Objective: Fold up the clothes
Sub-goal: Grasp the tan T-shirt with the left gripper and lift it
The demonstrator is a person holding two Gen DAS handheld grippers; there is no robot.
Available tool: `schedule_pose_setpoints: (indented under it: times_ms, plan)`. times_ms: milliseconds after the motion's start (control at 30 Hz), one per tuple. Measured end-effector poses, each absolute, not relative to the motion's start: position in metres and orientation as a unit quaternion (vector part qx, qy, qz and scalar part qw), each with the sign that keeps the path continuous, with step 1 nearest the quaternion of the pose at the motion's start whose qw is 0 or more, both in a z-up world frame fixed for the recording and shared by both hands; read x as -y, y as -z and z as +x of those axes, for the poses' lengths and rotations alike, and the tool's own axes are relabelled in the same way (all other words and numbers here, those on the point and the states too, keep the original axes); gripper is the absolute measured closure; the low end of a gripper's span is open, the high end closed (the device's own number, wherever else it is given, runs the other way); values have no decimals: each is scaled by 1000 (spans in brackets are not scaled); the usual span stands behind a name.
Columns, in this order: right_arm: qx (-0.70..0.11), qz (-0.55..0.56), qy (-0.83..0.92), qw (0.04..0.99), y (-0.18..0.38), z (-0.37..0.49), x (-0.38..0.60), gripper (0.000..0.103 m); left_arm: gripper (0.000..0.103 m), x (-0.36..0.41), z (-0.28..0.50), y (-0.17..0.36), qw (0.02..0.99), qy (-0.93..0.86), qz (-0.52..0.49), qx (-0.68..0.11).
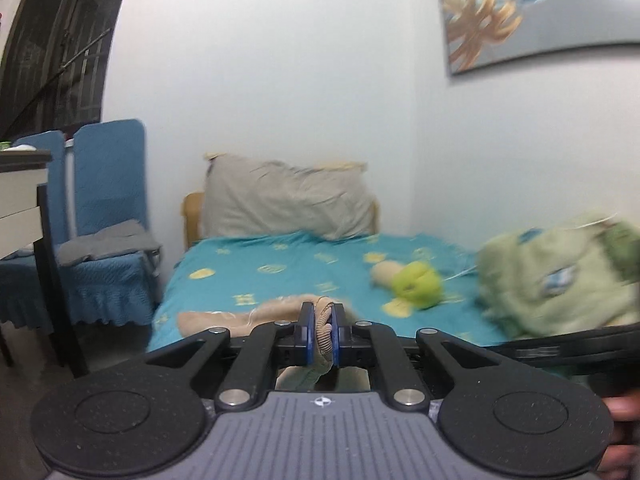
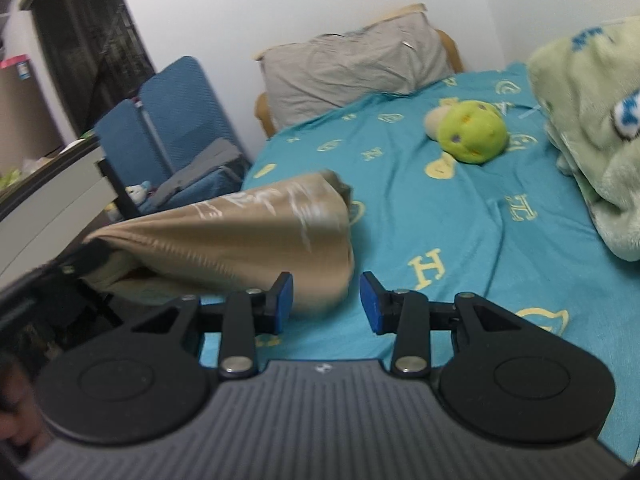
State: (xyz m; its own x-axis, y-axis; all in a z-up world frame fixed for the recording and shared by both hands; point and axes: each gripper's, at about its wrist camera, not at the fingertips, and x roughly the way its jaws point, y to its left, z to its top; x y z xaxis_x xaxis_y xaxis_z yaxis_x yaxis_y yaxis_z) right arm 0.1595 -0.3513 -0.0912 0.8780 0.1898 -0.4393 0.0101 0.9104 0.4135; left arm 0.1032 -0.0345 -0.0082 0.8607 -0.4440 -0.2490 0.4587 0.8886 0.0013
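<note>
A tan garment (image 2: 248, 236) with a white print hangs stretched above the teal bedsheet (image 2: 460, 216). My left gripper (image 1: 323, 326) is shut on a ribbed edge of the tan garment (image 1: 240, 316), which bunches between its blue pads. The right wrist view catches this gripper (image 2: 86, 258) at the far left, pulling the cloth taut. My right gripper (image 2: 326, 300) stands open just in front of the garment's lower hanging corner, with nothing between its blue pads (image 2: 370, 302). The rest of the garment lies low behind the left gripper's fingers.
A green plush toy (image 2: 470, 132) lies on the bed, with a pale green blanket (image 2: 592, 128) heaped on the right. A grey pillow (image 2: 352, 72) leans on the headboard. Blue chairs (image 1: 108, 216) and a desk (image 1: 24, 196) stand left of the bed.
</note>
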Motion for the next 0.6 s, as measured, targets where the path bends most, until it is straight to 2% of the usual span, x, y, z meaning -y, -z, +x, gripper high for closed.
schedule_pose_setpoints:
  times_ms: [100, 233, 333, 367, 433, 600]
  plan:
    - [-241, 210, -80, 944, 85, 142, 342, 62, 95, 28, 58, -3, 962, 251, 19, -106]
    - [-248, 213, -126, 937, 81, 121, 327, 61, 94, 12, 49, -1, 962, 245, -20, -117]
    - [-291, 210, -185, 915, 91, 124, 308, 60, 94, 0, 42, 1, 961, 240, -49, -125]
    - [-304, 207, -204, 907, 94, 126, 301, 57, 94, -4, 40, 1, 961, 239, -58, -128]
    - [-320, 185, -223, 902, 100, 132, 286, 51, 94, -13, 48, 4, 960, 231, -77, -136]
    - [-359, 121, -171, 910, 119, 160, 263, 50, 94, -33, 71, 13, 959, 210, -103, -163]
